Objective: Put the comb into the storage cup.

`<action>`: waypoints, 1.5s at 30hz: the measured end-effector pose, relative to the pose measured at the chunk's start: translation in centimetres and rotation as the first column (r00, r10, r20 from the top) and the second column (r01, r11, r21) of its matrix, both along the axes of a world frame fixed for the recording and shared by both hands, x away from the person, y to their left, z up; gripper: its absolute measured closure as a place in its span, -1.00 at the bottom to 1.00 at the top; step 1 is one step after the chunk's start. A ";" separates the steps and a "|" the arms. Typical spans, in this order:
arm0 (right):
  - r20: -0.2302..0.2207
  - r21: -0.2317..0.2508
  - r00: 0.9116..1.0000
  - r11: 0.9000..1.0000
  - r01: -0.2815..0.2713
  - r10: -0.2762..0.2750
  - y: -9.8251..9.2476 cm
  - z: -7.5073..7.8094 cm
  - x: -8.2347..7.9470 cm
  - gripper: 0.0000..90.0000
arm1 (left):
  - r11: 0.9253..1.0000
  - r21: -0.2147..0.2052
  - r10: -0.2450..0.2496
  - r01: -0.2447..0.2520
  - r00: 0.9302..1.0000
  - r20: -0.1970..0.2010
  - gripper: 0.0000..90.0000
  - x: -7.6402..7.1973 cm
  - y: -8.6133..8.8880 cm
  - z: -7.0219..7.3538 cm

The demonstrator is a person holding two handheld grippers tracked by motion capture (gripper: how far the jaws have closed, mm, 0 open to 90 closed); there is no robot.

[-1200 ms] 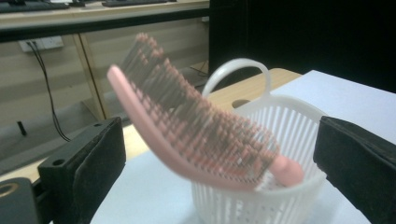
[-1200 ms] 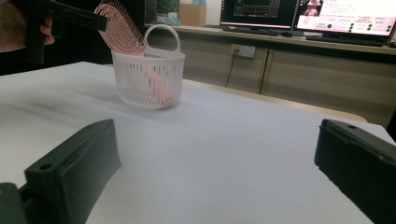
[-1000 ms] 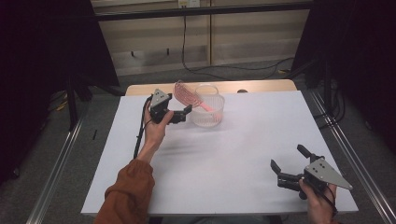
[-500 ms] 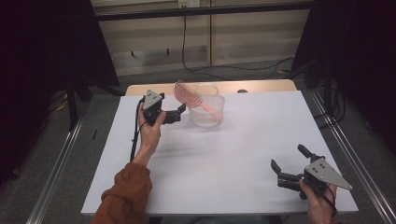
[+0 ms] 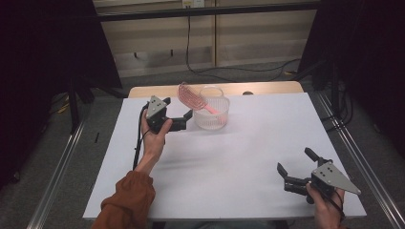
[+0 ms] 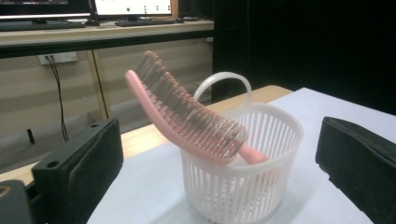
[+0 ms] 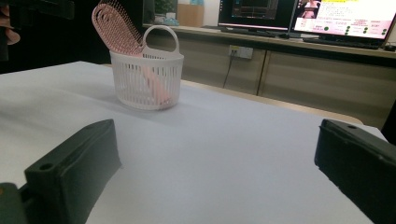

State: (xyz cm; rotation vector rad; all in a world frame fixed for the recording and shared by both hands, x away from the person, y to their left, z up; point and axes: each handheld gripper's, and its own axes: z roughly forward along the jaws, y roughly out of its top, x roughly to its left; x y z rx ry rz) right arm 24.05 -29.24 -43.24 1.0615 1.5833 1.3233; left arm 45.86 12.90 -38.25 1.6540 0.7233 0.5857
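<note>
A pink hairbrush (image 5: 191, 97) stands handle-down in a small white slatted basket (image 5: 212, 113) at the back of the white table (image 5: 239, 157), its bristle head leaning out to the left. My left gripper (image 5: 178, 113) is just left of the basket, open and holding nothing, jaws pointing at it. In the left gripper view the hairbrush (image 6: 187, 116) and basket (image 6: 243, 186) sit close ahead between the spread jaws. My right gripper (image 5: 293, 162) hovers open near the front right corner. Its view shows the basket (image 7: 147, 79) and hairbrush (image 7: 114, 23) far off.
A wooden table edge (image 5: 267, 88) runs behind the white top. Cables lie on the floor beyond. Monitors and a long shelf (image 7: 299, 37) stand behind the table in the right gripper view. Metal rails (image 5: 57, 181) flank the table on both sides.
My left gripper has drawn back a little to the left, away from the basket. The hairbrush stays in the basket. The right gripper has not moved.
</note>
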 end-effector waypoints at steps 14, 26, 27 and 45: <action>0.009 -0.004 1.000 1.000 0.011 -0.010 0.0 0.0 0.0 -1.00 | 1.000 -0.008 0.009 -0.009 1.000 0.022 -0.97 -2.0 0.6 -0.2; 0.013 0.001 1.000 1.000 0.020 -0.020 0.0 0.1 0.0 -1.00 | 0.998 -0.056 0.025 -0.022 0.999 0.046 -0.97 -3.9 2.6 0.3; 0.015 0.002 1.000 1.000 0.020 -0.020 0.1 0.1 0.0 -1.00 | 0.998 -0.049 0.033 -0.031 0.998 0.050 -0.98 -4.1 2.8 0.3; 0.014 0.005 1.000 1.000 0.016 -0.016 0.1 0.0 0.0 -1.00 | 0.996 -0.016 0.090 -0.090 0.995 0.031 -0.97 -6.8 5.5 -1.6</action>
